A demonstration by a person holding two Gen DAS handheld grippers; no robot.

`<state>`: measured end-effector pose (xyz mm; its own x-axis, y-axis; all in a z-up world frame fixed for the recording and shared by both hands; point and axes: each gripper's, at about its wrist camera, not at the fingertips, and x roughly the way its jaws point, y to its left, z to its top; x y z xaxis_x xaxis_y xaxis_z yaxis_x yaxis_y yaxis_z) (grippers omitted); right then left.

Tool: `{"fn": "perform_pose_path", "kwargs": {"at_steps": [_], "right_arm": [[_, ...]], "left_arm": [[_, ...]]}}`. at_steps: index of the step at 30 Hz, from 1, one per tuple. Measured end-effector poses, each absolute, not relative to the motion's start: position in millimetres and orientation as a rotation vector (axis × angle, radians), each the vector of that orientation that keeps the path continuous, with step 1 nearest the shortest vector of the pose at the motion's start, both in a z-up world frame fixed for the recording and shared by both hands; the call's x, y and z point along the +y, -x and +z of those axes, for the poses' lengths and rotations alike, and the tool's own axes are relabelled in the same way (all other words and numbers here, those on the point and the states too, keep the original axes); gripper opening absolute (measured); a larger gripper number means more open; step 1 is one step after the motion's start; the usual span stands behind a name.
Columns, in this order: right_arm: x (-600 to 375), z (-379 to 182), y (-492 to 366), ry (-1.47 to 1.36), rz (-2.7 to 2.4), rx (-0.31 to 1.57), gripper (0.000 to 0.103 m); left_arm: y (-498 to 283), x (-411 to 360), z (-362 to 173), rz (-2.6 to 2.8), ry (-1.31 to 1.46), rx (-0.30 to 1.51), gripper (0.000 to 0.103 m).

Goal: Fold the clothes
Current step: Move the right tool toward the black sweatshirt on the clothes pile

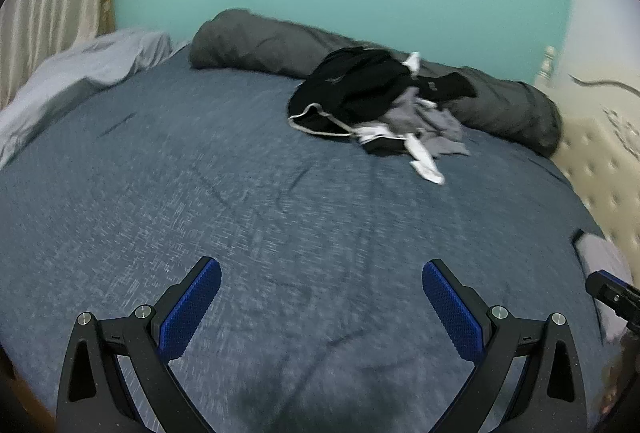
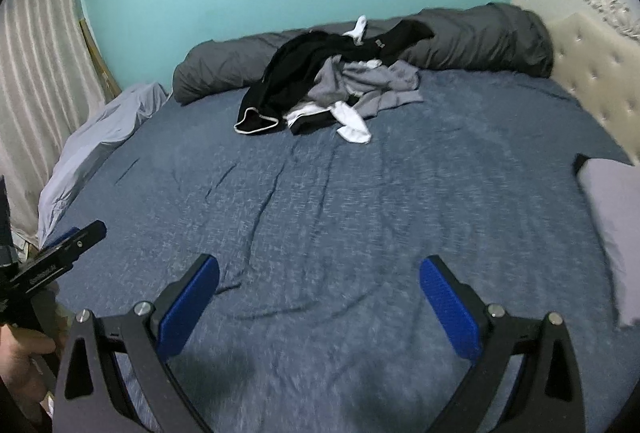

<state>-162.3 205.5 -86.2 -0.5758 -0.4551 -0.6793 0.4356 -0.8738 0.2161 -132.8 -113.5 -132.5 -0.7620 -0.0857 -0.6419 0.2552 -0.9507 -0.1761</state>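
Across the left wrist view, the left claw (image 1: 322, 297) hangs released at the bottom of the frame over the blue bed sheet (image 1: 200, 193). The pile of clothes (image 1: 372, 105) lies upper right of centre, against the grey rolled duvet (image 1: 248, 41).

From the right wrist view, the right claw (image 2: 319, 295) is likewise spread and empty; the pile (image 2: 320, 89) sits at upper centre. Best to single out one garment (the black shorts (image 2: 276, 89) look handiest) and drag it onto bare sheet before folding.
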Motion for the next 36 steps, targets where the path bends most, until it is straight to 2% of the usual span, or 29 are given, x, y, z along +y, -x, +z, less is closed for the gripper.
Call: {"fn": "perform_pose_path", "kwargs": {"at_steps": [7, 19, 26, 29, 31, 32, 33, 36], "right_arm": [[145, -113, 228, -1.03, -2.379, -0.016, 0.099], [52, -148, 316, -0.992, -2.318, 0.079, 0.086], [0, -169, 360, -0.999, -2.272, 0.091, 0.073], [-18, -178, 381, -1.009, -2.266, 0.08, 0.073], [-32, -184, 394, -1.012, -2.261, 0.092, 0.067], [-38, -187, 401, -1.014, -2.258, 0.101, 0.059], [-46, -191, 407, -1.013, -2.258, 0.113, 0.056], [-65, -199, 424, -1.012, -2.262, 0.146, 0.056]], "left_arm": [[187, -152, -175, -2.72, -0.996, 0.459, 0.103], [241, -192, -216, -2.711, -0.98, 0.588, 0.103], [255, -215, -221, -2.719, -0.939, 0.627, 0.103], [259, -227, -224, -2.713, -0.935, 0.649, 0.103], [262, -234, -228, -2.703, -0.939, 0.674, 0.103], [263, -238, -230, -2.696, -0.94, 0.689, 0.103], [265, -242, -232, -2.689, -0.941, 0.704, 0.103], [267, -251, -239, -2.668, -0.953, 0.723, 0.103]]}}
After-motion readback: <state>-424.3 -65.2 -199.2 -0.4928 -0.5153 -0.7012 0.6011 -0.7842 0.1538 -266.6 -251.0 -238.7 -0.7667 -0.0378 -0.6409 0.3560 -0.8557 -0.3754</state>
